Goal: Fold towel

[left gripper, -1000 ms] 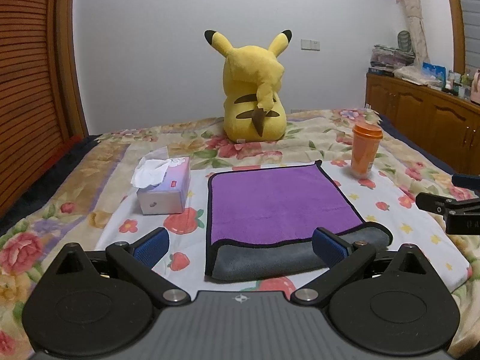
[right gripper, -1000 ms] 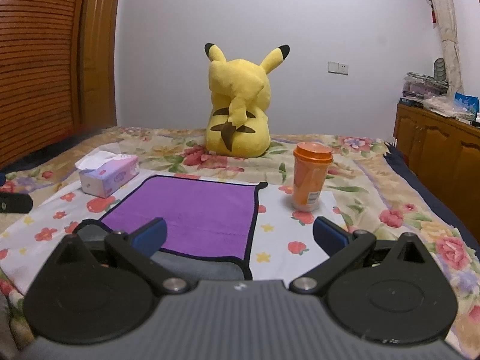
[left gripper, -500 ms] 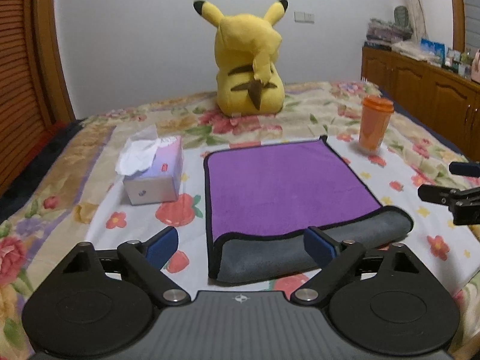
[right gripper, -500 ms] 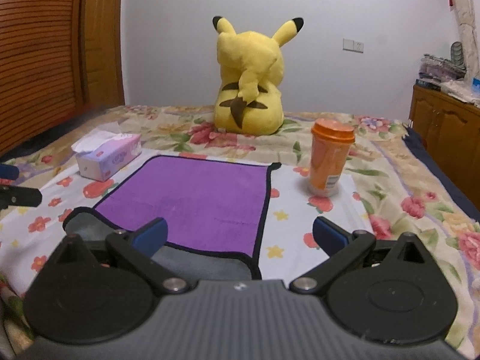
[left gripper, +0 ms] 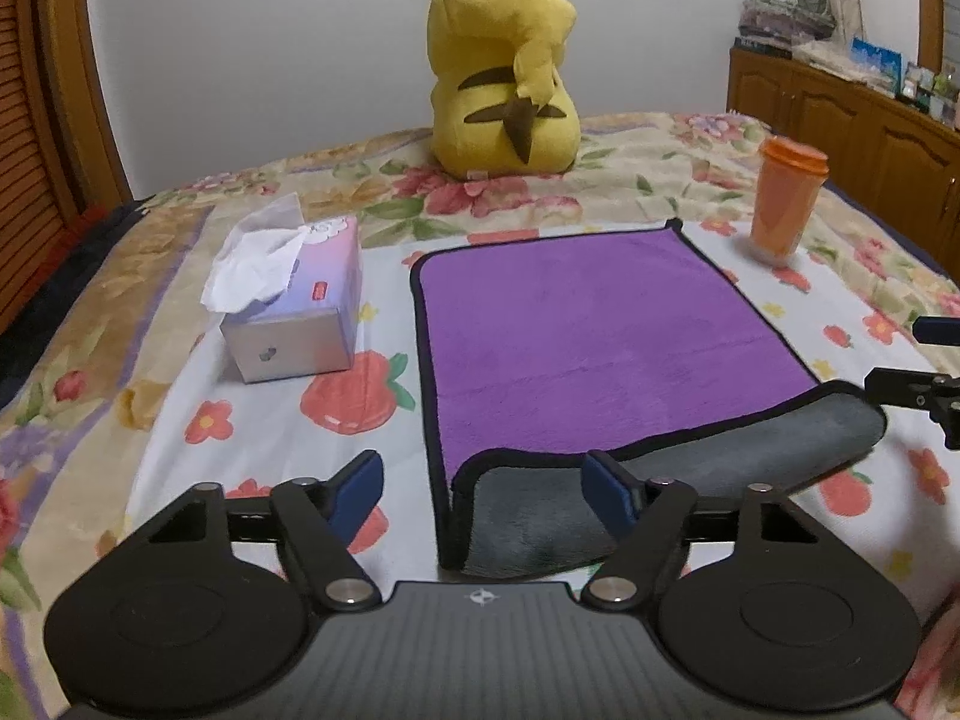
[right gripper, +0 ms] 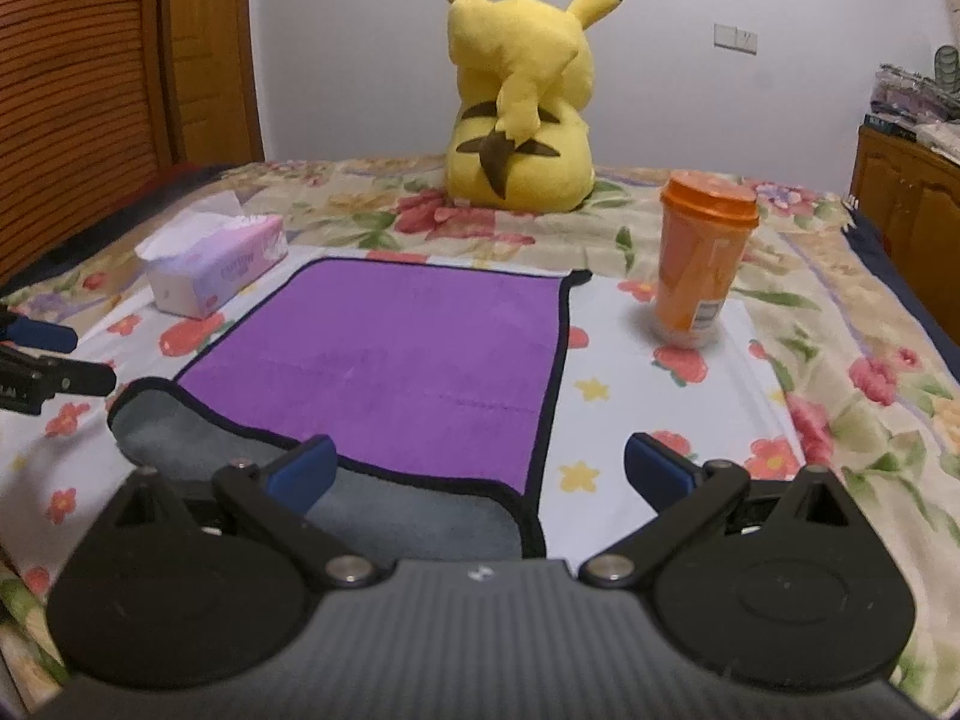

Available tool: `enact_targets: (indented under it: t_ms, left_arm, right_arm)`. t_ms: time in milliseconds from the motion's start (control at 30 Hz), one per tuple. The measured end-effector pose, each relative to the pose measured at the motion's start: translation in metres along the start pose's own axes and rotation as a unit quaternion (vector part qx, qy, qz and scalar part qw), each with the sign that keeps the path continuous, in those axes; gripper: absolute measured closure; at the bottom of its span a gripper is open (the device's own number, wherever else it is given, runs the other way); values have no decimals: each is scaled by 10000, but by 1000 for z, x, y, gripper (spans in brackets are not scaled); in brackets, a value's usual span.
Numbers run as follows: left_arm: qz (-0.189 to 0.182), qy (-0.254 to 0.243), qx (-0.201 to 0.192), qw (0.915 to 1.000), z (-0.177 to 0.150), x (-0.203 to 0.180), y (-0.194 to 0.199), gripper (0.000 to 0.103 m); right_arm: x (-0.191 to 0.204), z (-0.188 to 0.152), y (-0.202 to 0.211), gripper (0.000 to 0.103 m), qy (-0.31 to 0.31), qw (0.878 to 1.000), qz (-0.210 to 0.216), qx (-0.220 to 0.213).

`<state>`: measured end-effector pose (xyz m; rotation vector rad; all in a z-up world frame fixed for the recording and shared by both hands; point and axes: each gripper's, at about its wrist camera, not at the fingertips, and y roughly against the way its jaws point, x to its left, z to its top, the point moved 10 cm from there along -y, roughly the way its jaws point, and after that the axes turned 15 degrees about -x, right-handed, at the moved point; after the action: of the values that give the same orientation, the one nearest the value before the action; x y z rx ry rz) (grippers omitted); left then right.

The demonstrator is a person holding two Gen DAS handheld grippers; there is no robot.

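Note:
A purple towel (left gripper: 594,324) with a black hem lies flat on the flowered bedspread; its near edge is turned up and shows the grey underside (left gripper: 660,480). It also shows in the right wrist view (right gripper: 390,360). My left gripper (left gripper: 483,489) is open, its jaws on either side of the towel's near left corner. My right gripper (right gripper: 477,474) is open over the near right corner. Each gripper's fingertips show at the edge of the other's view: the right one (left gripper: 918,384), the left one (right gripper: 42,360).
A tissue box (left gripper: 294,300) stands left of the towel. An orange lidded cup (left gripper: 786,204) stands at the towel's far right. A yellow Pikachu plush (left gripper: 504,72) sits behind. A wooden cabinet (left gripper: 840,114) lines the right wall.
Both grippers have moved forward and lower toward the towel's near edge. Both stay open. The towel has not moved.

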<state>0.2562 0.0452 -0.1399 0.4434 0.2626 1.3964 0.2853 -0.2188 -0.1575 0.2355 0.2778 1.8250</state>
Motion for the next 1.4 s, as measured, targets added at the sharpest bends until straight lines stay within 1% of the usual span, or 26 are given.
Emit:
enact_targets:
  t_ms: [33, 100, 300, 500, 667, 833, 900, 967, 1067, 1133, 1167, 1200, 1233, 1300, 1400]
  left_arm:
    - [-4, -24, 31, 10000, -1, 1, -3, 30]
    - [-37, -40, 81, 10000, -4, 3, -9, 32]
    - [-166, 15, 194, 9997, -10, 4, -24, 36]
    - [-208, 44, 405, 9990, -19, 5, -36, 47]
    - [-188, 90, 547, 9983, -28, 11, -41, 50]
    - [-315, 205, 714, 9967, -36, 9, -43, 53]
    - [-356, 202, 769, 9962, -39, 7, -42, 55]
    - [-355, 146, 799, 9961, -40, 5, -42, 56]
    - [-371, 163, 810, 9959, -42, 5, -42, 58]
    - [-391, 189, 810, 9958, -42, 4, -42, 63]
    - [-398, 195, 810, 9957, -42, 4, -41, 64]
    - [-410, 193, 809, 9957, -42, 3, -41, 68]
    - [-430, 183, 807, 9956, -41, 1, -41, 70]
    - [-422, 122, 778, 9960, -41, 0, -40, 71]
    - [-402, 100, 765, 9962, -40, -1, -40, 74]
  right_arm:
    - [0, -2, -3, 9, -3, 10000, 10, 38]
    - [-1, -8, -9, 13, 1, 9999, 24, 168]
    - [2, -20, -19, 14, 37, 9991, 106, 412]
    - [-4, -26, -26, 14, -101, 9983, 142, 555]
    - [-8, -34, -31, 14, -302, 9964, 196, 765]
    - [-5, -40, -32, 19, -504, 9935, 358, 955]
    - [-4, -44, -33, 20, -583, 9914, 434, 1086]
    - [-4, -47, -34, 20, -622, 9907, 398, 1139]
    - [-4, -48, -33, 22, -786, 9884, 484, 1204]
    - [-3, -48, -33, 28, -857, 9872, 552, 1230]
    - [-2, -48, -33, 29, -865, 9869, 573, 1237]
    - [-2, -48, -32, 32, -850, 9870, 580, 1234]
    - [-1, -47, -32, 38, -826, 9873, 593, 1218]
    - [-2, -45, -32, 43, -808, 9876, 597, 1203]
    - [-3, -43, -32, 46, -775, 9881, 581, 1195]
